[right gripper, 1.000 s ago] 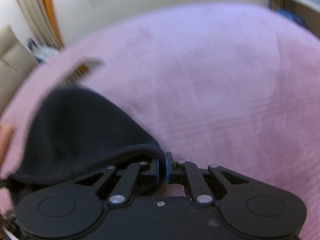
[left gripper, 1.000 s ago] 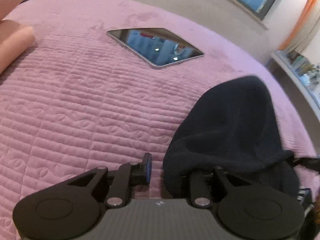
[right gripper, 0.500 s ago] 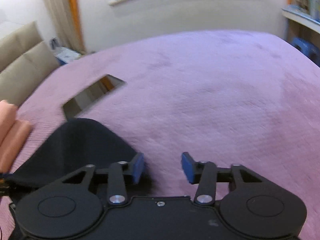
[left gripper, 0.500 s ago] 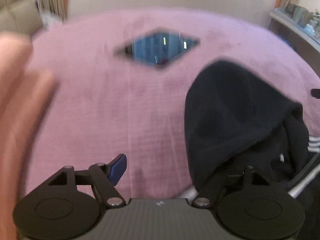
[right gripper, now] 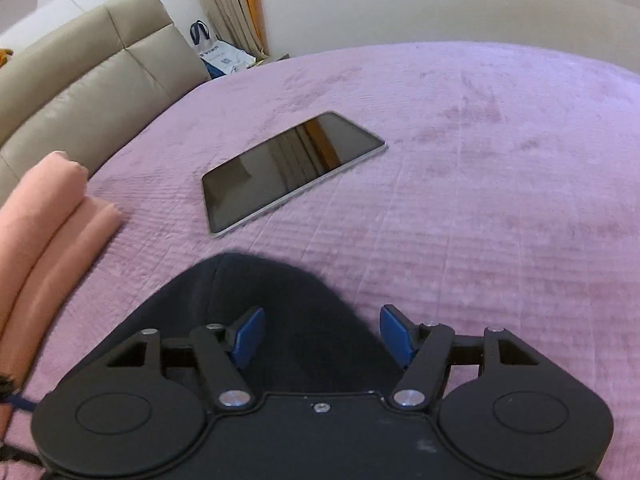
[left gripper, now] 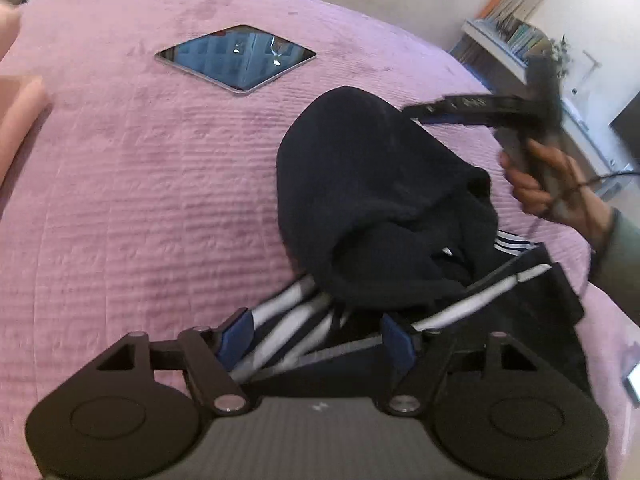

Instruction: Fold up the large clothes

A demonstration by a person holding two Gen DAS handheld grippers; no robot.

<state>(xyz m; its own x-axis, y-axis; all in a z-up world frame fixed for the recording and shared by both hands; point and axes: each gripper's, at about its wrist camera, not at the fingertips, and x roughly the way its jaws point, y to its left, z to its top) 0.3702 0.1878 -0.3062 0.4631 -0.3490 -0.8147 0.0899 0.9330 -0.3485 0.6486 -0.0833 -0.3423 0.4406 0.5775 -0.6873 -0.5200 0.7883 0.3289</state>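
One dark garment [left gripper: 384, 200], a hooded jacket with white stripes, lies on the pink bedspread [left gripper: 140, 200], on the near side of the tablet [left gripper: 236, 58] and apart from it. It is not yet a neat fold: the hood sits bunched on top of the body, and striped parts stick out crookedly below it, nearer the camera than the tablet. Both tools have let go. The left tool [left gripper: 316, 332] has stood open for a moment, its blue pads spread wide above the striped cloth without pressing it. The right tool [right gripper: 322, 334] has just been opening; its jaws stand wide apart over the hood, which shows between them but is not pinched. In the left wrist view the right tool also appears, blurred, on the far right of the tablet, held in a hand [left gripper: 552, 184]. A rolled peach cloth [right gripper: 44, 232] lies left of the tablet. By my judgement the hood has been laid over, and squaring the body and tucking the striped parts remain.
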